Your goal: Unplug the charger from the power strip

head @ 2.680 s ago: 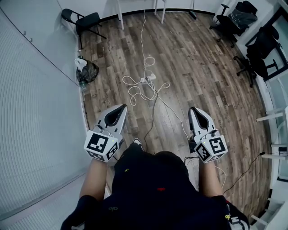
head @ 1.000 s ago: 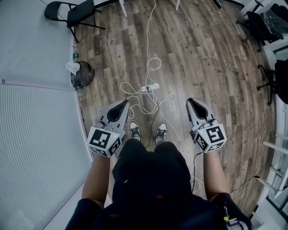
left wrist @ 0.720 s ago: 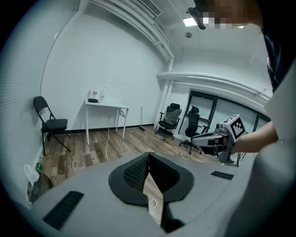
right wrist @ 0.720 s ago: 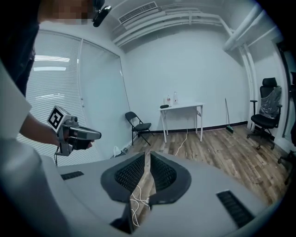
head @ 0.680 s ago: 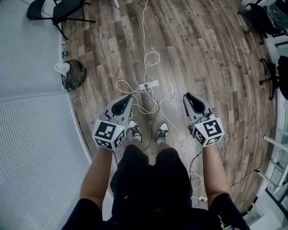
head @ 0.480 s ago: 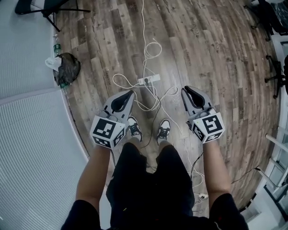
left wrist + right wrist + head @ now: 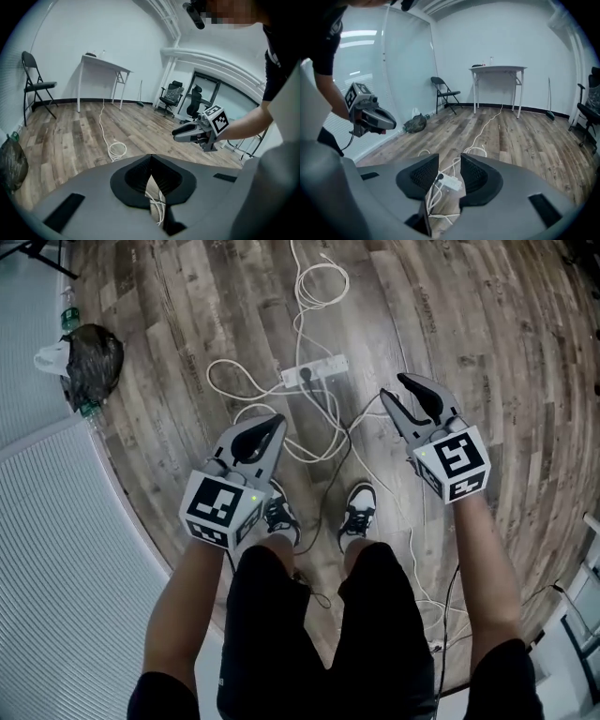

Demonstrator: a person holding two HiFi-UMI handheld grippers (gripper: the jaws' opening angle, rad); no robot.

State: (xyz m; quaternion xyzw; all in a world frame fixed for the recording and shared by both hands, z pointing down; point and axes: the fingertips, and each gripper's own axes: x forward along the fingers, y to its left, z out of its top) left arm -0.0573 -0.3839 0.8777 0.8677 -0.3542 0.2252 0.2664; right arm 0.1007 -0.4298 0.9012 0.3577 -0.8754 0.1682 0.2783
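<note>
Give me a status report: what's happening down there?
Left gripper shut, empty. Right gripper opening, nothing between jaws. Charger plugged into power strip, untouched. Loose white cables around it.

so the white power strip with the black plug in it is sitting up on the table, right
Not on the table, which stands by the far wall. The white power strip with the black plug in it lies on the wood floor, ahead of the person's shoes, as the head view shows.
</note>
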